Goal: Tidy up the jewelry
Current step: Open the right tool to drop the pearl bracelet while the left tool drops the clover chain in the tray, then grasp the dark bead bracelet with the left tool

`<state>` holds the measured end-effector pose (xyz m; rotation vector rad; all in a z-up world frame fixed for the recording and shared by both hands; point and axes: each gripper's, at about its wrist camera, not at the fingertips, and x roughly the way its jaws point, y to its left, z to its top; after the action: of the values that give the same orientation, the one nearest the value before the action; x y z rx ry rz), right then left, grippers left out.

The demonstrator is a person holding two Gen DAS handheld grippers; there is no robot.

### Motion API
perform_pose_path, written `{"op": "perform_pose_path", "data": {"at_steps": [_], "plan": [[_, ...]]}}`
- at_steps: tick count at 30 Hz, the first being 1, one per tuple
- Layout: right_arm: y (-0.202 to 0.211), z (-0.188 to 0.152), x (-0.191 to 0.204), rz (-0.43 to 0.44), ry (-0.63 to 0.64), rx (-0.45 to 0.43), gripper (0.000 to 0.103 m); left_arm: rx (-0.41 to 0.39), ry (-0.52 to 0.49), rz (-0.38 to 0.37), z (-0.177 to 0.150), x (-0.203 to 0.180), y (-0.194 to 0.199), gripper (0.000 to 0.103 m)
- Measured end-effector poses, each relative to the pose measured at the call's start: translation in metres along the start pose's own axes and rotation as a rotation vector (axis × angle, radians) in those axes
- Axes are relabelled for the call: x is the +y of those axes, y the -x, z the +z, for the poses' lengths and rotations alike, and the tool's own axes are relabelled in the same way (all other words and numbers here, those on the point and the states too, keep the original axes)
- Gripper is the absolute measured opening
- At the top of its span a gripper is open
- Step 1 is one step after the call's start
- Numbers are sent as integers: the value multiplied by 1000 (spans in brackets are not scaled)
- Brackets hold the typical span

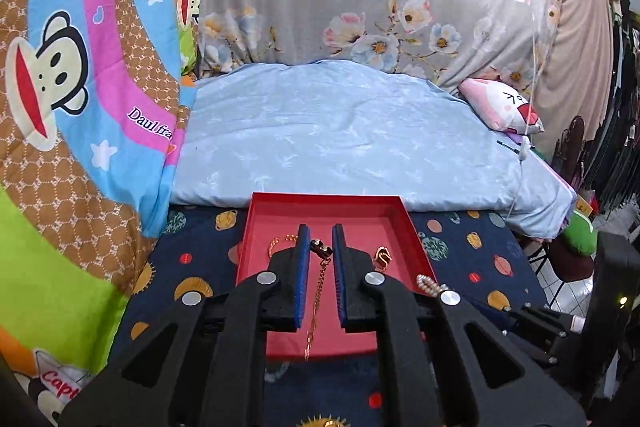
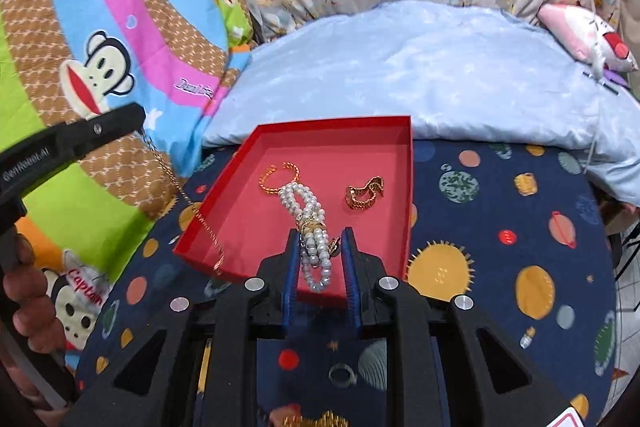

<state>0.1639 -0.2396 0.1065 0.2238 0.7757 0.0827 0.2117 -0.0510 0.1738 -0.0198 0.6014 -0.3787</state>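
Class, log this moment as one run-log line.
left gripper: shut on chain | right gripper: shut on pearls | both over red tray | ring, gold band inside

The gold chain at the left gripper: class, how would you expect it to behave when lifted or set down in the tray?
Probably floppy: the gold chain hangs slack from the left gripper and drapes over the red tray wall. Its fine links suggest it is light. It will likely pool or tangle rather than hold shape.
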Motion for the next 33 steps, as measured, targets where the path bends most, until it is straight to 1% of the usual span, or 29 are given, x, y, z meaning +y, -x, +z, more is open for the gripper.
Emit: {"op": "perform_pose_path", "data": {"at_steps": [6, 10, 13, 14, 15, 17, 18, 20, 23, 28, 31, 33], "plan": [[-42, 5, -5, -11, -22, 55, 19, 1, 10, 22, 13, 4, -30, 11], [-60, 4, -6, -22, -16, 77, 20, 21, 24, 34, 12, 9, -47, 11], [-68, 2, -7, -26, -12, 85, 23, 43, 36, 47, 6, 14, -61, 11], [-69, 2, -8, -26, -12, 80, 23, 51, 42, 59, 3, 16, -65, 13], [-68, 2, -8, -23, -12, 75, 27, 58, 45, 68, 0, 18, -67, 17], [-64, 1, -10, -33, -17, 62, 35, 68, 57, 83, -5, 21, -70, 40], [-62, 1, -11, -33, -19, 55, 37, 70, 65, 95, -7, 23, -70, 44], [-52, -2, -13, -28, -32, 42, 37, 71, 80, 105, -11, 27, -68, 49], [-37, -10, -18, -16, -56, 29, 37, 77, 94, 102, -15, 29, -64, 51], [-8, -33, -22, -8, -81, 16, 37, 86, 97, 107, -30, 30, -48, 52], [8, -49, -22, -4, -92, 17, 37, 100, 96, 100, -44, 28, -36, 53], [19, -61, -21, -2, -91, 19, 37, 115, 95, 98, -56, 26, -28, 56]]}}
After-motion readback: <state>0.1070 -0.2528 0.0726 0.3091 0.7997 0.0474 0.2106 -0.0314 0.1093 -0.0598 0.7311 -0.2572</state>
